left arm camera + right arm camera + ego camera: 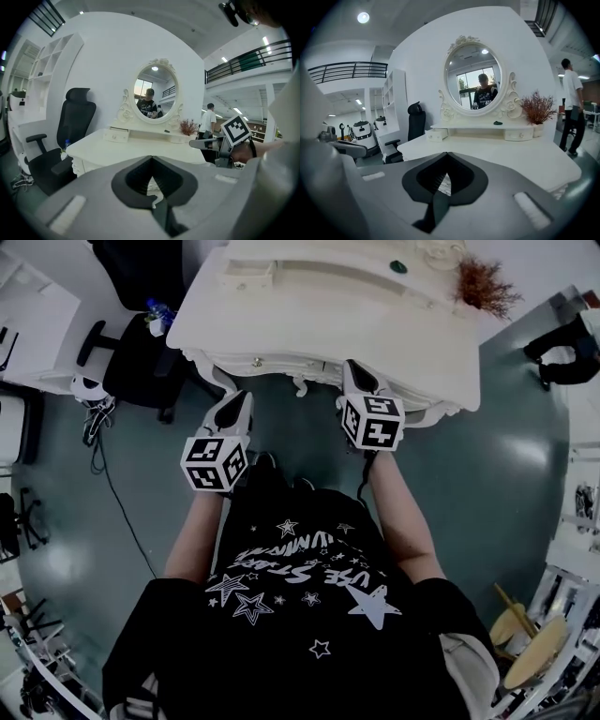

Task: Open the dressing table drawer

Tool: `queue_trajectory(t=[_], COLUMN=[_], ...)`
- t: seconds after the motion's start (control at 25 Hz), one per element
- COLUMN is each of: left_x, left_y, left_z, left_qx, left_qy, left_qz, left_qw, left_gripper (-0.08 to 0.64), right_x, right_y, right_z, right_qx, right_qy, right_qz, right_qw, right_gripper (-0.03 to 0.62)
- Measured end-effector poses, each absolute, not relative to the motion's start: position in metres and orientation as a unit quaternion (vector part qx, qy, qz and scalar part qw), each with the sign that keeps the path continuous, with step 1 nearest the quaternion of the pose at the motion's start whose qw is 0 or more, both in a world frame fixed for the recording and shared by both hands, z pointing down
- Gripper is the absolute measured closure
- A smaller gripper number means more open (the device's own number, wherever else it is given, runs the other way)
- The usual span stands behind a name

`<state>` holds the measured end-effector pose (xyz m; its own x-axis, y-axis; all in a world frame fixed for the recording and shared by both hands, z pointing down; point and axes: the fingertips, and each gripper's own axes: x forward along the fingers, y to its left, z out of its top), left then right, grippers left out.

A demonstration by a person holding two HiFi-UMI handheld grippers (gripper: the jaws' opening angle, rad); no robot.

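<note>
The dressing table drawer [258, 362] is sitting under the front edge of the white dressing table [328, 324], with its small knob facing the person. The left gripper [240, 401] is hovering near that knob, not touching it. The right gripper [356, 373] is hanging at the tabletop's edge. Both claws are clenched, tips meeting on nothing (only the table front is showing through each gap). A black office chair [141, 362] is standing at the table's left.
</note>
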<state>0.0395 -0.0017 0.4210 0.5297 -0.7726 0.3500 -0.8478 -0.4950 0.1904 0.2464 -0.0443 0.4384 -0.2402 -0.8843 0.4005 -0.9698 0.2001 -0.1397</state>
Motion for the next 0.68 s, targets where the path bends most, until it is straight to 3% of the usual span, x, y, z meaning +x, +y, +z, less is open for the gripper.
queue_trajectory(t=[0.36,0.68], left_x=[0.049,0.023], left_y=[0.014,0.073], left_z=[0.429,0.449], left_qx=[0.876,0.879], left_qy=[-0.428,-0.406], left_qz=[0.132,0.147], left_qw=[0.18,0.201], left_gripper=[0.558,0.558], right_x=[0.263,0.23], right_y=[-0.001,0.06], right_z=[0.443,0.448], right_qx=[0.634,0.636], right_qy=[-0.74,-0.737], right_qz=[0.193,0.19], right_qw=[0.115,0.124], right_gripper=[0.566,0.565])
